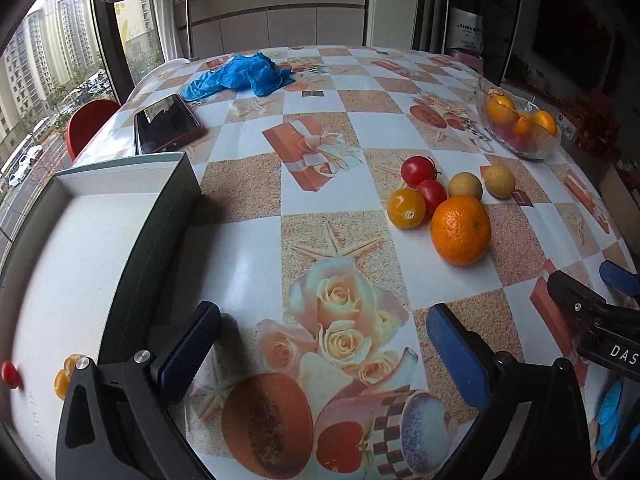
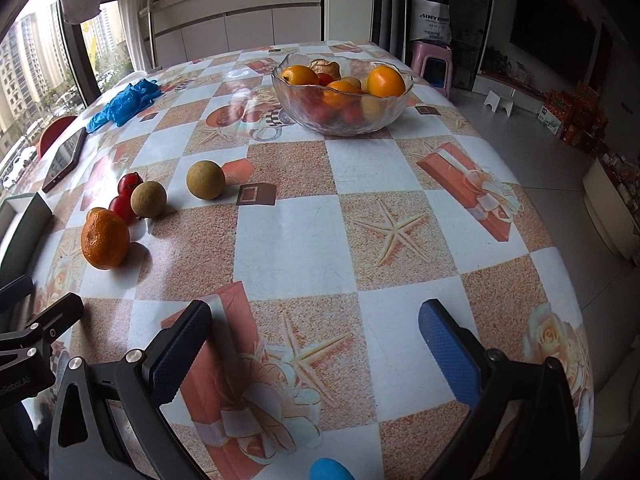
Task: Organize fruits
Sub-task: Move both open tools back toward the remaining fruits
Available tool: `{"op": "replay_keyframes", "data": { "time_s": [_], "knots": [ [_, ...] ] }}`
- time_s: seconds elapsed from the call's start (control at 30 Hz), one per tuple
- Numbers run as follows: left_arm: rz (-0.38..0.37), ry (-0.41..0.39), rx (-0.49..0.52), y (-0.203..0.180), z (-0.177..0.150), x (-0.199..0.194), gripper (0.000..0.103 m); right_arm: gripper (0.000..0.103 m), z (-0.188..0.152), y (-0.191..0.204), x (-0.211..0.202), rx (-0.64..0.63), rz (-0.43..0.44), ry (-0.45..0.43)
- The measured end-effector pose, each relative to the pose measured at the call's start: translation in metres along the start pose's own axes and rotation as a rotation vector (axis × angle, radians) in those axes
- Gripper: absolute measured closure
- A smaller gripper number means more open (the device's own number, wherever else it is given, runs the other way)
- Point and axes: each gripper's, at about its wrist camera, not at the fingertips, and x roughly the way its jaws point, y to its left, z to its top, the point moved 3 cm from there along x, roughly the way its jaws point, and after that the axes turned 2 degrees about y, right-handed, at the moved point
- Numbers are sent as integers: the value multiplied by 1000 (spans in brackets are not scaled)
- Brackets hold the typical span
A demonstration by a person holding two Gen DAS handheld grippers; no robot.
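A cluster of fruit lies on the patterned table: an orange point(image 1: 461, 229) point(image 2: 105, 239), two red tomatoes point(image 1: 418, 171), a yellow tomato point(image 1: 406, 208) and two tan round fruits point(image 1: 499, 181) point(image 2: 205, 179). A glass bowl point(image 2: 340, 120) point(image 1: 532, 150) holds more fruit. A white-lined box point(image 1: 100, 240) at the left holds a red tomato point(image 1: 10, 374) and a yellow fruit point(image 1: 64, 376). My left gripper point(image 1: 320, 344) is open and empty beside the box. My right gripper point(image 2: 316, 340) is open and empty above the table, right of the cluster.
A phone point(image 1: 166, 124) and crumpled blue gloves point(image 1: 240, 76) lie at the far left of the table. The table edge drops to the floor at the right point(image 2: 560, 240). A pink stool point(image 2: 434, 66) stands beyond the bowl.
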Motion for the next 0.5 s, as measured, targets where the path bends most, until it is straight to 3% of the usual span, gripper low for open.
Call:
{"op": "replay_keyframes", "data": {
  "time_s": [0.5],
  "knots": [
    [0, 0, 0, 1, -1, -1, 0, 0, 0, 0, 0, 0, 0, 0]
  ]
}}
